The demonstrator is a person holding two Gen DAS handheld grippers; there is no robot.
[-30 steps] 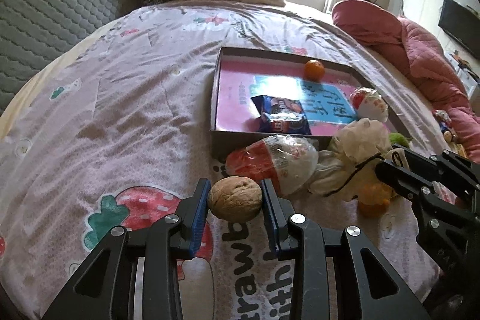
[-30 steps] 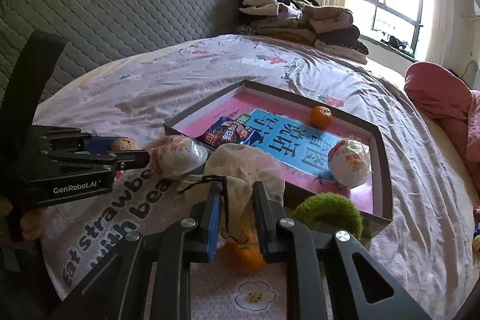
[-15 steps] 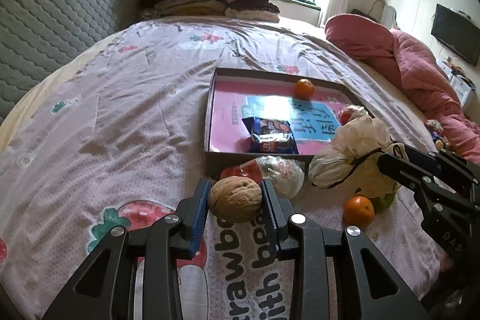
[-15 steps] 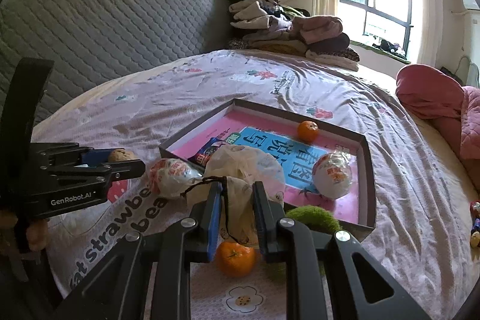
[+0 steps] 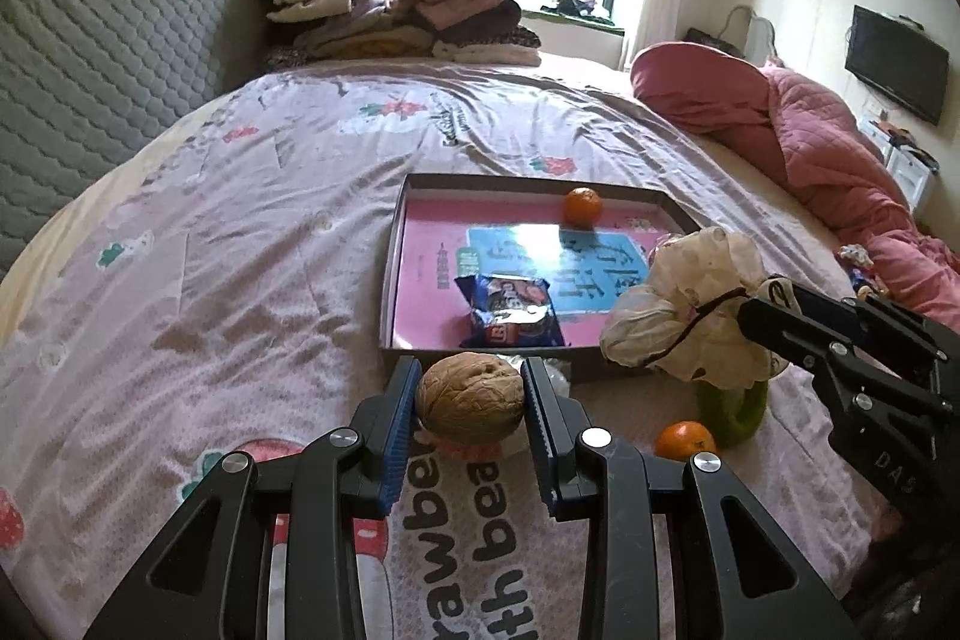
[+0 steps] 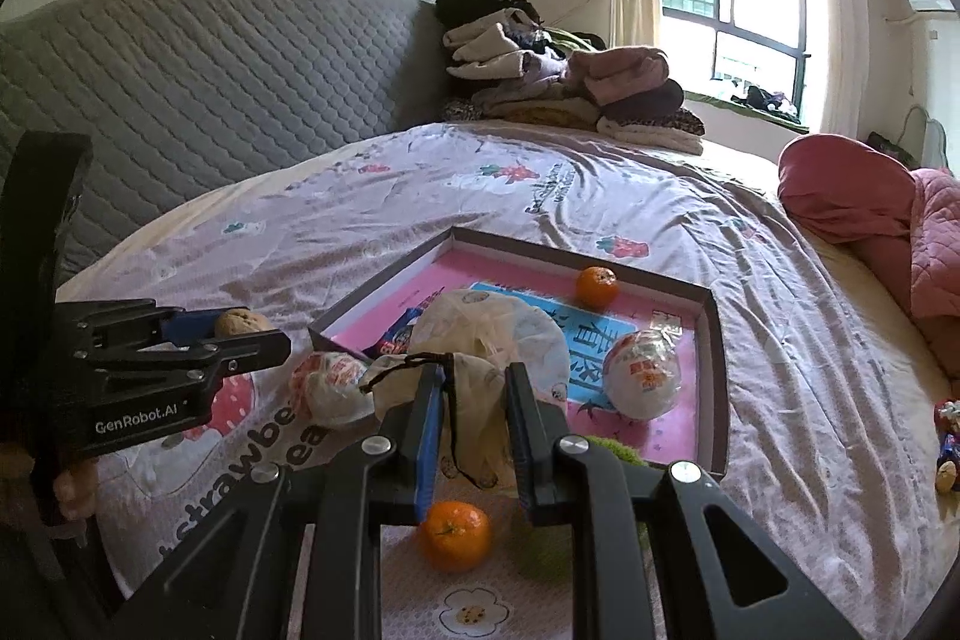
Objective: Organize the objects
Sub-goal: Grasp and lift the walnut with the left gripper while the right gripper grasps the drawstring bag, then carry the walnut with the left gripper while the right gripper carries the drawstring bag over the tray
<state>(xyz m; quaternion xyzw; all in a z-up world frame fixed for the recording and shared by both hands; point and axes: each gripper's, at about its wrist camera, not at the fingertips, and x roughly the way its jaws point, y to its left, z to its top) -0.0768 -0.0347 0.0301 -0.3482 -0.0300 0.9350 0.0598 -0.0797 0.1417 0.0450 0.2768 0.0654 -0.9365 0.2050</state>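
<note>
My left gripper is shut on a brown walnut and holds it above the bedspread, just in front of the shallow box. My right gripper is shut on a cream drawstring bag, lifted above the bed; the bag also shows in the left wrist view. The pink-lined box holds a tangerine, a blue snack packet and a wrapped round bun.
On the bed in front of the box lie a tangerine, a green fuzzy ring and another wrapped bun. Folded clothes are piled at the headboard. A pink quilt lies at the right.
Both grippers have risen from the bed. The walnut and the drawstring bag went up with them. The tangerine and green ring under the bag are uncovered.
</note>
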